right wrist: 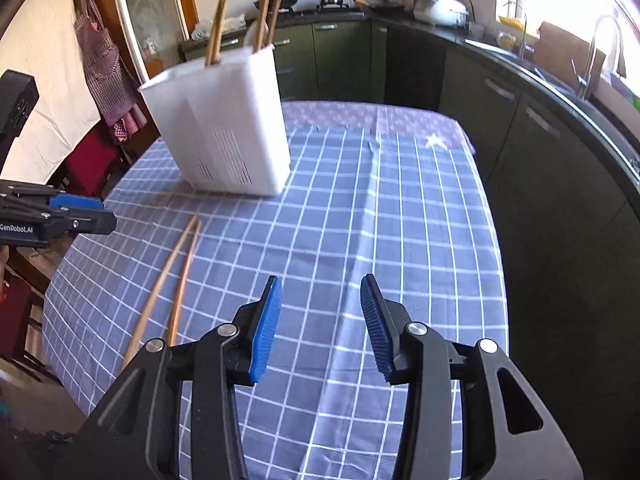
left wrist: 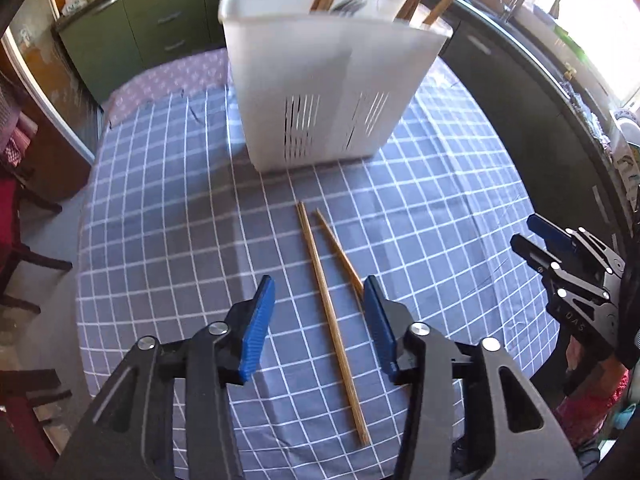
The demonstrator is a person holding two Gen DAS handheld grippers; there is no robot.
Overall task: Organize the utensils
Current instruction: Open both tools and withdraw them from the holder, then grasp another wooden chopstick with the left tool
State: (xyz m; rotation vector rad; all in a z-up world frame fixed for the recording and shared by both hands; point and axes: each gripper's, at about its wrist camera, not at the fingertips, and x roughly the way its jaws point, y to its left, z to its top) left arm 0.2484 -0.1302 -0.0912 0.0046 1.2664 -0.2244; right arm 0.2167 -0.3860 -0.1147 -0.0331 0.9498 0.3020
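A white slotted utensil holder (left wrist: 328, 80) stands on the blue checked tablecloth (left wrist: 160, 220), with chopsticks, forks and a spoon sticking out. It also shows in the right wrist view (right wrist: 228, 128). Two wooden chopsticks (left wrist: 332, 320) lie on the cloth in front of it, also visible in the right wrist view (right wrist: 168, 280). My left gripper (left wrist: 320, 292) is open above the chopsticks, its fingers on either side of the longer one. My right gripper (right wrist: 320, 292) is open and empty over the cloth, to the right of the chopsticks; it shows at the right edge of the left wrist view (left wrist: 532, 236).
Dark green kitchen cabinets (right wrist: 340, 56) and a counter with a sink and tap (right wrist: 596, 52) run behind and right of the table. Red-cushioned chairs (right wrist: 84, 160) stand at the left. A purple cloth (right wrist: 360, 116) covers the table's far end.
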